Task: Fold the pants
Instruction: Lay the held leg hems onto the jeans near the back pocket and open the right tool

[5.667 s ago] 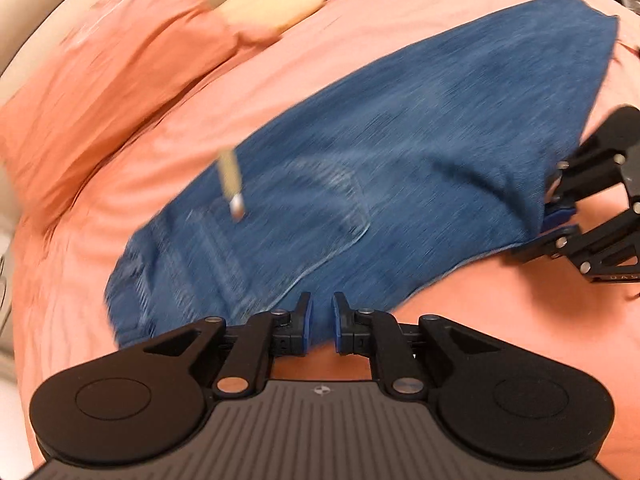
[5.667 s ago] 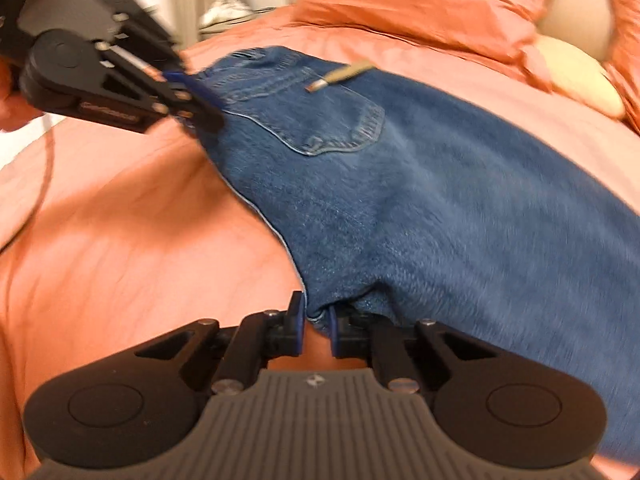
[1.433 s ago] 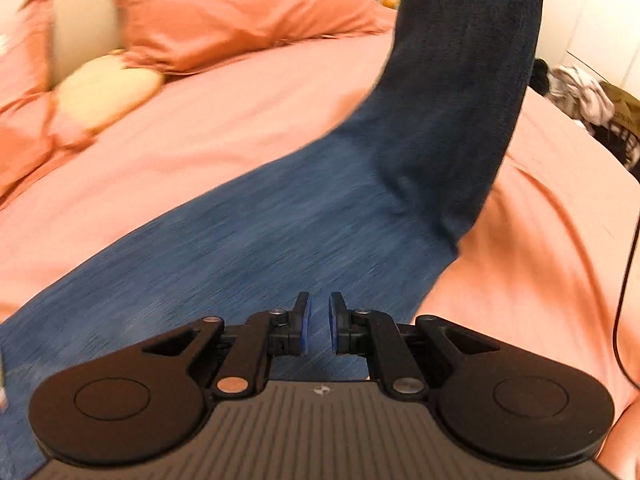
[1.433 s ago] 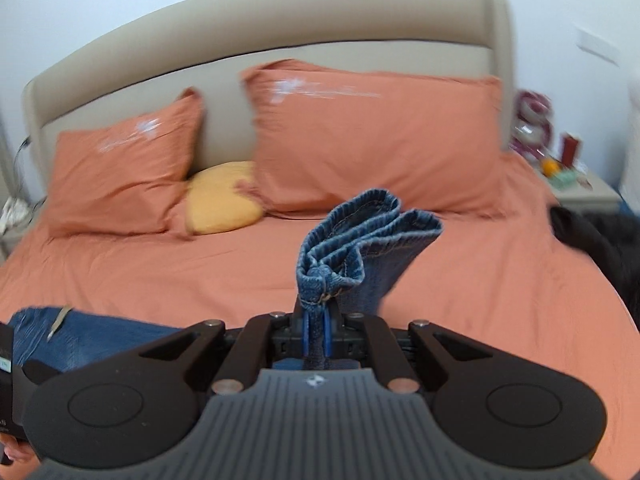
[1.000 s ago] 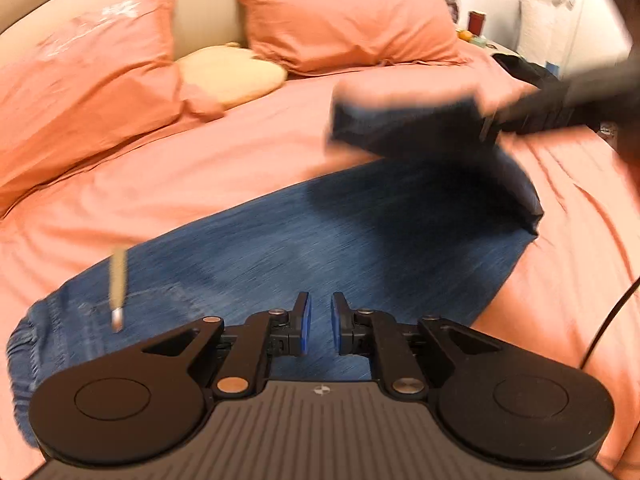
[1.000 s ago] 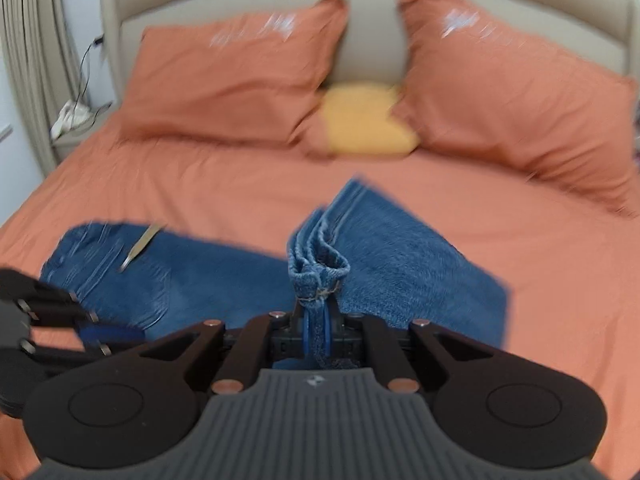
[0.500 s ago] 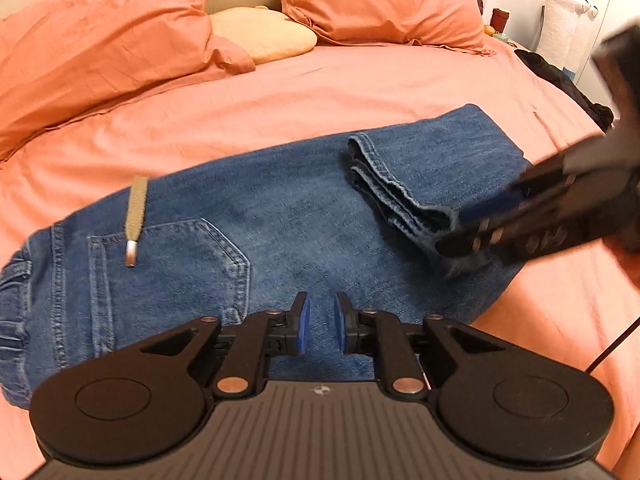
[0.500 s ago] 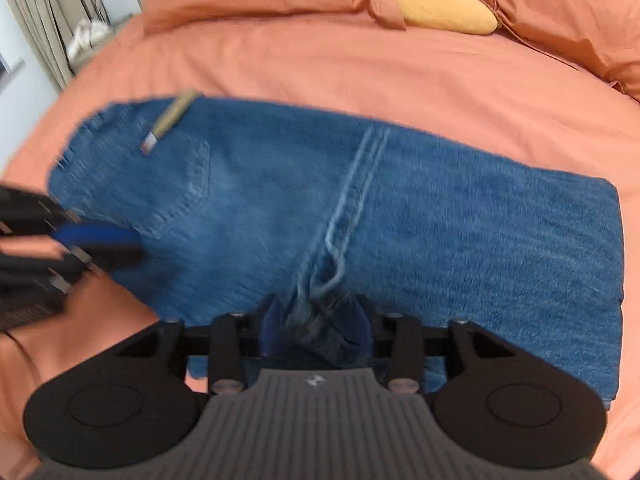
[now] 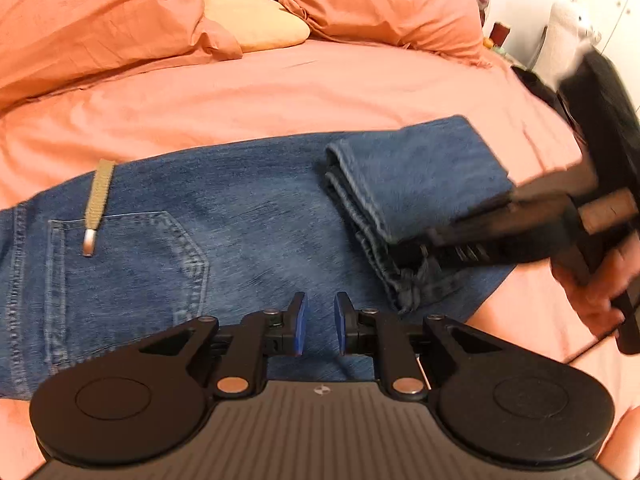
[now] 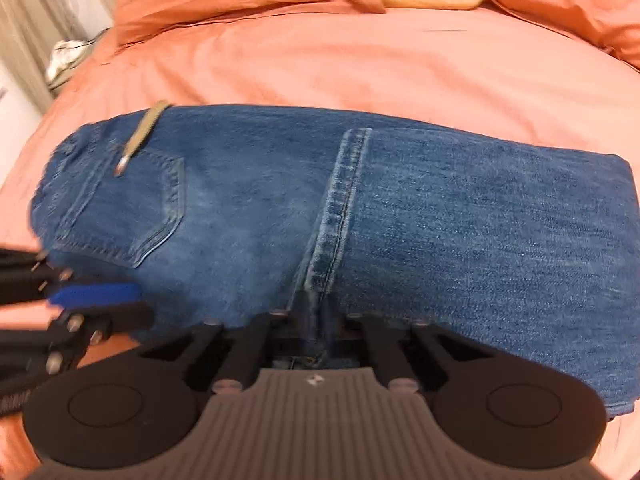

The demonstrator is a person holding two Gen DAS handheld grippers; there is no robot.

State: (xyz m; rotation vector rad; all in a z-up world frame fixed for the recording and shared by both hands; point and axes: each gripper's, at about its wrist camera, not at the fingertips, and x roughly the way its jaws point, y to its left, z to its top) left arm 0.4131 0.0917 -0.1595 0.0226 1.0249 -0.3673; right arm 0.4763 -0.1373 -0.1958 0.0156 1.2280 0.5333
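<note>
One pair of jeans [image 9: 248,216], two orange pillows [image 9: 100,20], one yellow cushion [image 9: 256,20] and one tan strap [image 9: 96,204] are counted.

Two orange pillows [image 9: 100,20] [image 9: 384,4] flank a yellow cushion [image 9: 256,20] on the orange-sheeted bed [image 9: 280,92].

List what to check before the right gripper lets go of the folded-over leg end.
1. Hem laid back over the jeans, short of the back pocket: ok.
2. Right gripper released: not ok. Its jaws have just been closing, and the hem's denim sits between the fingers.
3. Left gripper free: ok. The fingers are apart with nothing between them.
4. Tan strap clear of the fold: ok. It lies by the back pocket.
5. Near edges of both layers matched: cannot tell, the grippers hide them.
</note>
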